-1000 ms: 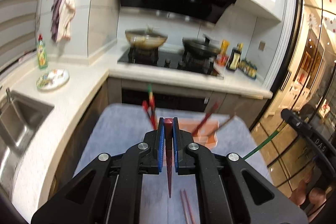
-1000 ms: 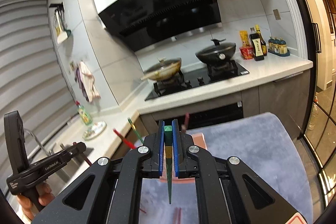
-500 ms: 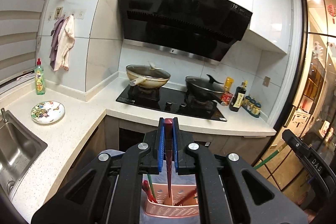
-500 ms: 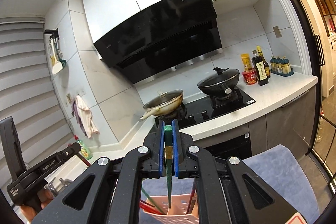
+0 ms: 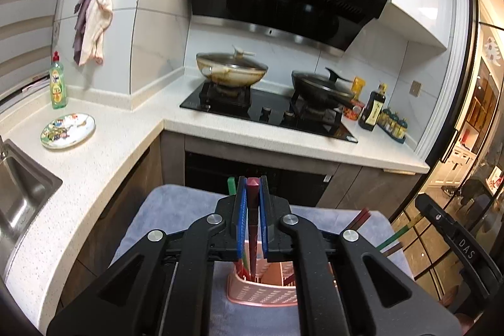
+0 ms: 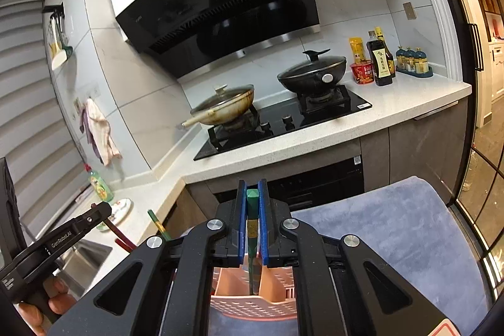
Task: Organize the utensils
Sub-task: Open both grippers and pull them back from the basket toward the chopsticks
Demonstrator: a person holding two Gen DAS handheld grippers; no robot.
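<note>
Left gripper [image 5: 252,222] pinching a dark red chopstick [image 5: 252,229] upright between blue pads, tip down inside the pink perforated plastic utensil basket [image 5: 261,293] on the grey-blue cloth mat [image 5: 163,210]. Right gripper [image 6: 252,225] likewise clamped on a green chopstick [image 6: 252,229], lower end dipping into the same basket [image 6: 252,304]. Beyond, white countertop [image 6: 409,96] carrying a black hob [image 6: 283,122] with two lidded pans.

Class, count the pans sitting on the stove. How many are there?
2: a stained beige lidded pan on the left burner and a black lidded pan on the right burner. No others are visible.
</note>
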